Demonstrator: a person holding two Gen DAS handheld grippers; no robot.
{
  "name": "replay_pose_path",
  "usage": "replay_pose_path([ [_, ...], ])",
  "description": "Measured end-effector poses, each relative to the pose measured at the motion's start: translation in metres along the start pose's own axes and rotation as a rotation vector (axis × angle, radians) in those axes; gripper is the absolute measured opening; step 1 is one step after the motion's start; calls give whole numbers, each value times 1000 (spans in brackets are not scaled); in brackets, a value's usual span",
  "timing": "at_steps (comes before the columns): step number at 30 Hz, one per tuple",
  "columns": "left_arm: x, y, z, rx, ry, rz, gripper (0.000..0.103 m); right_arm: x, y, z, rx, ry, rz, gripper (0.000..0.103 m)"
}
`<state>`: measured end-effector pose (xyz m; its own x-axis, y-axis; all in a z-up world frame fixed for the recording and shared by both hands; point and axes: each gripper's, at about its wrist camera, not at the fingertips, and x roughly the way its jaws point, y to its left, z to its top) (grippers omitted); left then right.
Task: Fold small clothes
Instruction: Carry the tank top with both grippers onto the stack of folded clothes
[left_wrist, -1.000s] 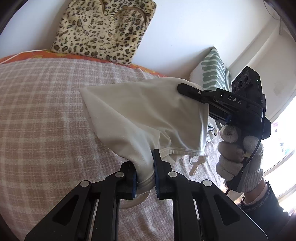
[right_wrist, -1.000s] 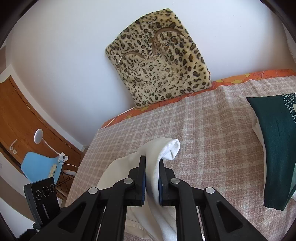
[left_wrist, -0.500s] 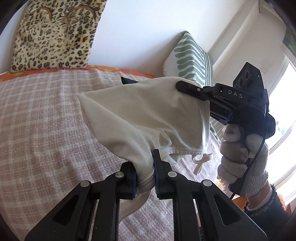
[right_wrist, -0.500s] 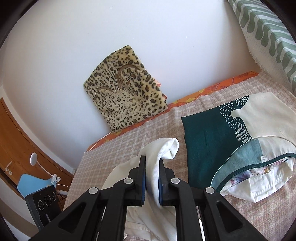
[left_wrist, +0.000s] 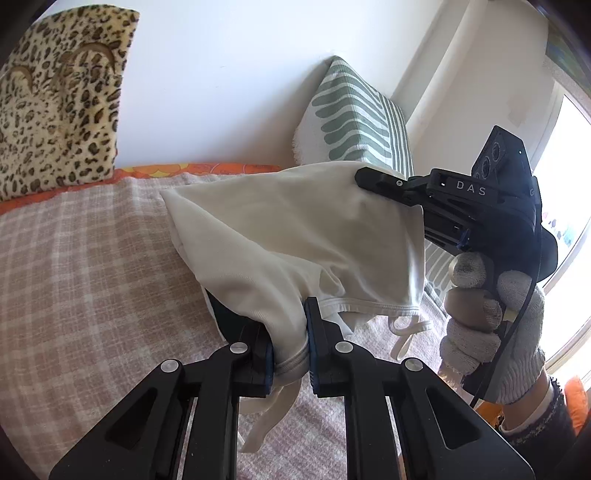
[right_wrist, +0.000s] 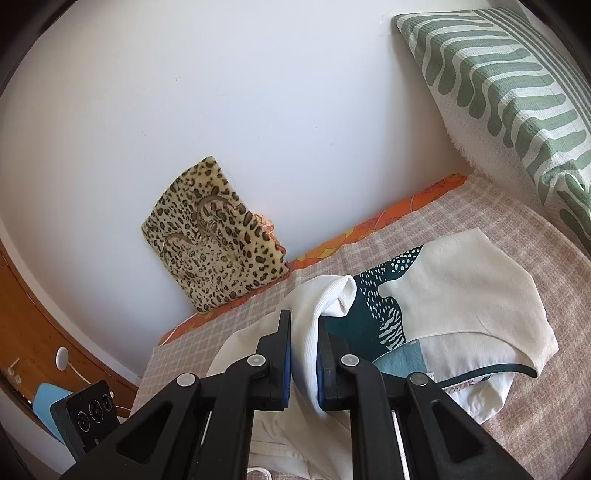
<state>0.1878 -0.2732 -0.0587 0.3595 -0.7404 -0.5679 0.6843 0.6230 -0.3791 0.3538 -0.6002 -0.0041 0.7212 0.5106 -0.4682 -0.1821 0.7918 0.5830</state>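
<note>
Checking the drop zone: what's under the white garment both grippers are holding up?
Under the white garment, the checked bedspread and a dangling drawstring show. Bedspread directly beneath the cloth is hidden.

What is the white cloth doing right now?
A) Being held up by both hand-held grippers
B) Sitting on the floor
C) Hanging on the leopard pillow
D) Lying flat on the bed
A: the white cloth hangs above the checked bed cover, pinched by the left hand-held gripper at its hem and by the right hand-held gripper at another edge.
</note>
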Motion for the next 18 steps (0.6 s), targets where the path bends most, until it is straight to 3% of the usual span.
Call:
replay_pose_path([
  [11,67,-23,45,86,-9,29,12,28,-49,61,-39,-16,-48,8],
  [18,112,-12,48,85,30,43,12,69,-100,71,-2,36,-80,8],
])
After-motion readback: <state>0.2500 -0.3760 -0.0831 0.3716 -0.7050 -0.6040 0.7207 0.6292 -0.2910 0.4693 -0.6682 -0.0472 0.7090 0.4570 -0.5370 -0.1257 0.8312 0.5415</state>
